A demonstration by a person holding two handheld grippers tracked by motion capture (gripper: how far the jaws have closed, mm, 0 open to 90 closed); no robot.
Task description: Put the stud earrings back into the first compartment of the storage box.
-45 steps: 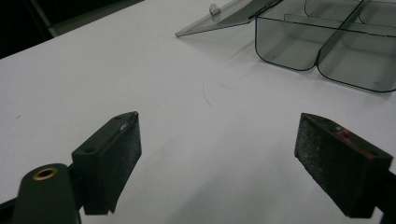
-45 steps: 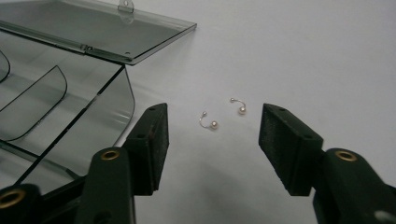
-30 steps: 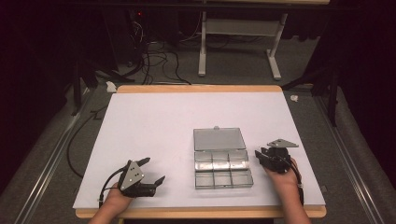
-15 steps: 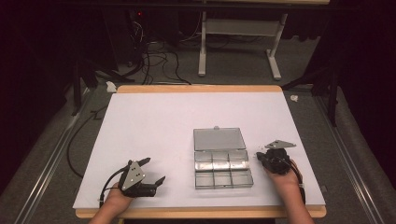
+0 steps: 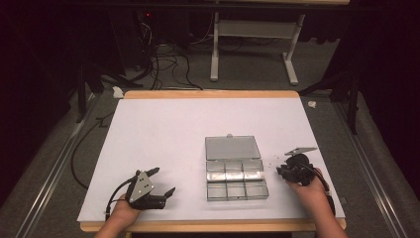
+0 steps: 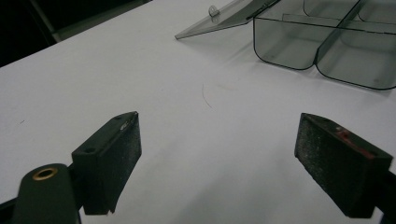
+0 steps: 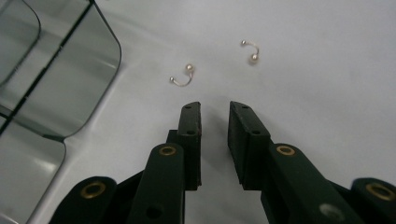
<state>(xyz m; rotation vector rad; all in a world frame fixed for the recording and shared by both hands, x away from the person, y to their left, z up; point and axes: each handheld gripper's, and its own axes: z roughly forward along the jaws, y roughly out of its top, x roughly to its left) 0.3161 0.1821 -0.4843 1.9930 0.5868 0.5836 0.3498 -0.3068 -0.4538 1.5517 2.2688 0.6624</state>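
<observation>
A clear plastic compartment box [image 5: 236, 191] lies open on the white table, its lid [image 5: 233, 147] folded flat behind it and its cells [image 6: 322, 51] empty. Two small curved metal studs with ball ends [image 7: 182, 77] [image 7: 250, 50] lie on the table just beyond my right gripper [image 7: 215, 112] and beside the box's corner [image 7: 70, 70]. My right gripper [image 5: 281, 171] points at them. Its jaws have just been opening and stand a narrow gap apart with nothing between them. My left gripper [image 5: 164, 180] rests left of the box, wide open [image 6: 224, 154] and empty.
The white table top [image 5: 173, 129] has a wooden edge along its front and back. Beyond the table there are floor cables [image 5: 163, 64] and a white desk frame [image 5: 257, 49]. A cable trails from the left gripper off the table's front left corner.
The right hand has shifted slightly to the right beside the box. The left hand and the box have not moved.
</observation>
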